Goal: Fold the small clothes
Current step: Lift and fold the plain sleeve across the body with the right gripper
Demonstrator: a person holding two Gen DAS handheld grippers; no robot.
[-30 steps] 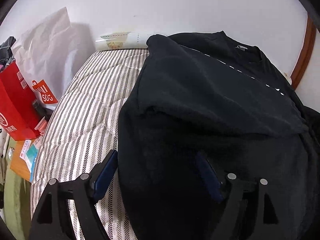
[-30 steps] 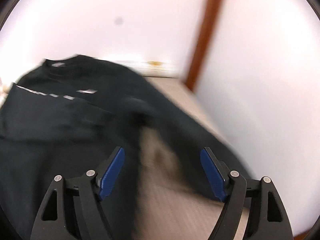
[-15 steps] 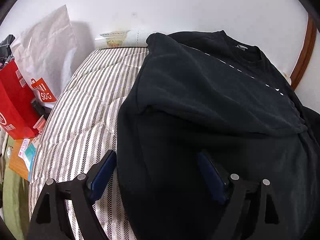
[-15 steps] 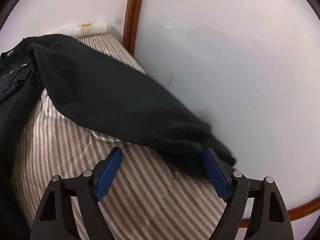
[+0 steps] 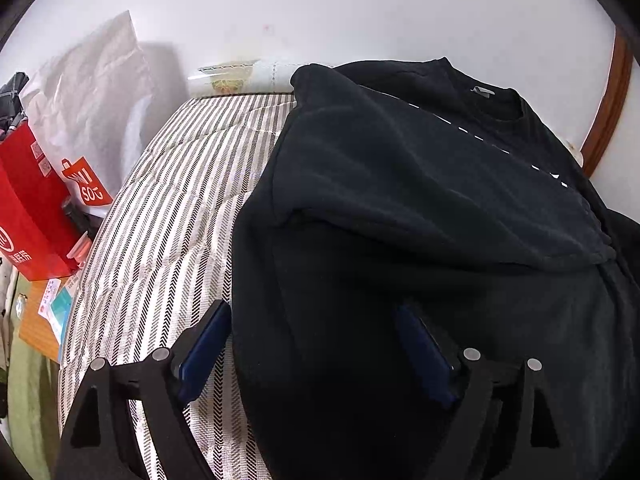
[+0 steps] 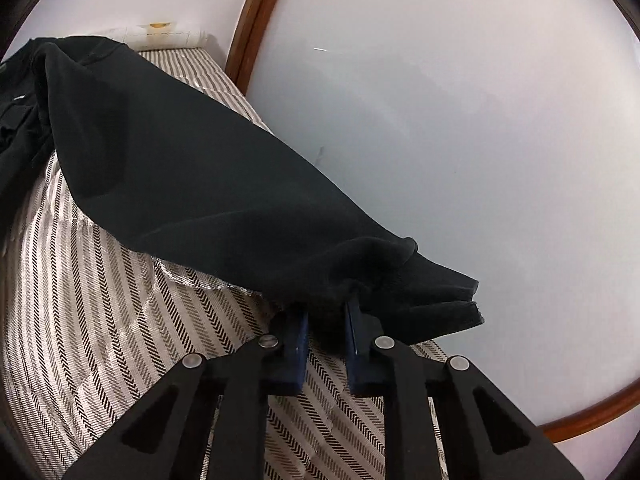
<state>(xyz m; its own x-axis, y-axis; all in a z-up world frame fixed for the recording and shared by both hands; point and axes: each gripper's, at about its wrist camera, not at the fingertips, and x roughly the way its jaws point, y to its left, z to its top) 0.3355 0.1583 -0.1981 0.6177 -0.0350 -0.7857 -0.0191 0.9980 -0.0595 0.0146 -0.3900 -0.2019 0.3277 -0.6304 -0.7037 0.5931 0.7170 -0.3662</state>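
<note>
My right tool [image 6: 326, 336] is clamped on the cuff of the black cotton sweatshirt [image 6: 192, 184]; my left tool [image 5: 316, 344] stands apart over its hem on the striped bed [image 5: 160, 240].

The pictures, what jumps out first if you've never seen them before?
The big black sweatshirt spread over the striped bed cover, one sleeve already folded across its chest. Next, the right gripper pinching the other sleeve near its cuff, beside the white wall. The left gripper sits open over the sweatshirt's edge, and a bright red bag stands off to the left.
</note>
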